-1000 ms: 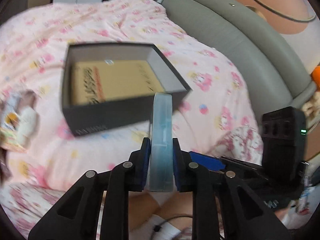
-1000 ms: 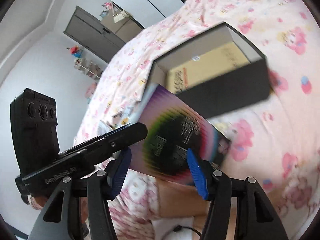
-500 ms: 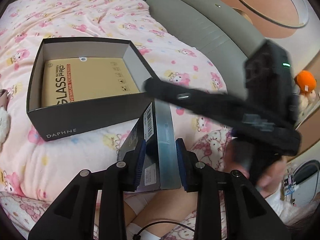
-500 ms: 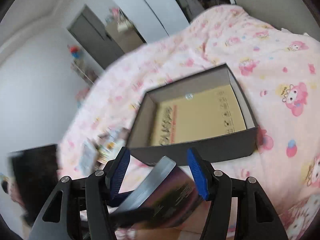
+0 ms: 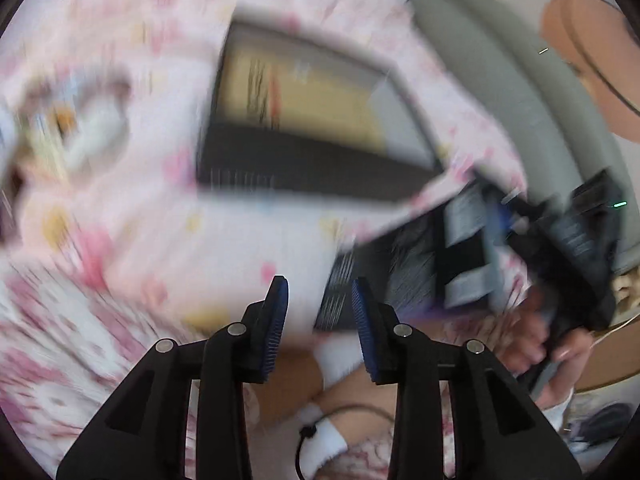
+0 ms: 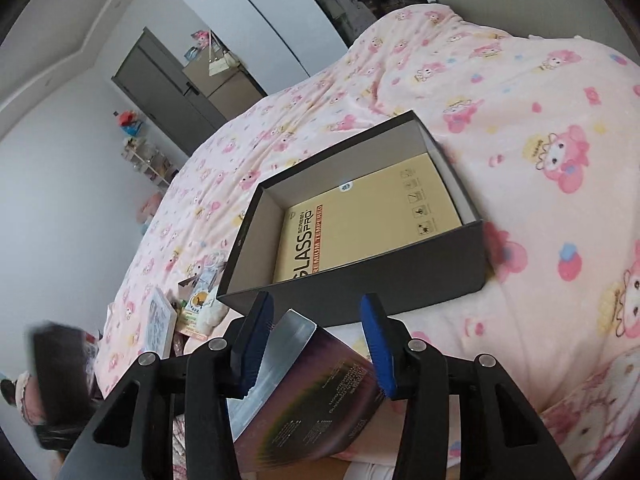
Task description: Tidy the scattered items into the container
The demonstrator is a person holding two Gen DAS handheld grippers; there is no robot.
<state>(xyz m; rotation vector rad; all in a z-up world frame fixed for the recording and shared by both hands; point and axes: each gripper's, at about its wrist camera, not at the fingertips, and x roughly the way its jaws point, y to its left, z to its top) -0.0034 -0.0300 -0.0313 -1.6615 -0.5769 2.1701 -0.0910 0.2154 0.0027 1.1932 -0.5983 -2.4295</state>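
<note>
A dark open box [image 6: 400,276] lies on the pink patterned bedspread [image 6: 540,120] with a yellow screen-protector pack [image 6: 368,220] flat inside. My right gripper [image 6: 318,344] is shut on a flat purple-and-silver packet [image 6: 312,392], held just in front of the box's near wall. My left gripper [image 5: 320,316] is open and empty; its view is heavily blurred. The box [image 5: 312,164] shows there ahead, and the packet [image 5: 440,272] in the right gripper to the right.
Several small items lie in a loose pile [image 6: 188,312] on the bed left of the box, blurred in the left wrist view [image 5: 76,132]. A grey padded headboard [image 5: 500,80] runs along the right. A cabinet and shelves stand far off.
My left gripper has let go of the packet and swung away to the left. The right gripper now holds the packet alone, near the box.
</note>
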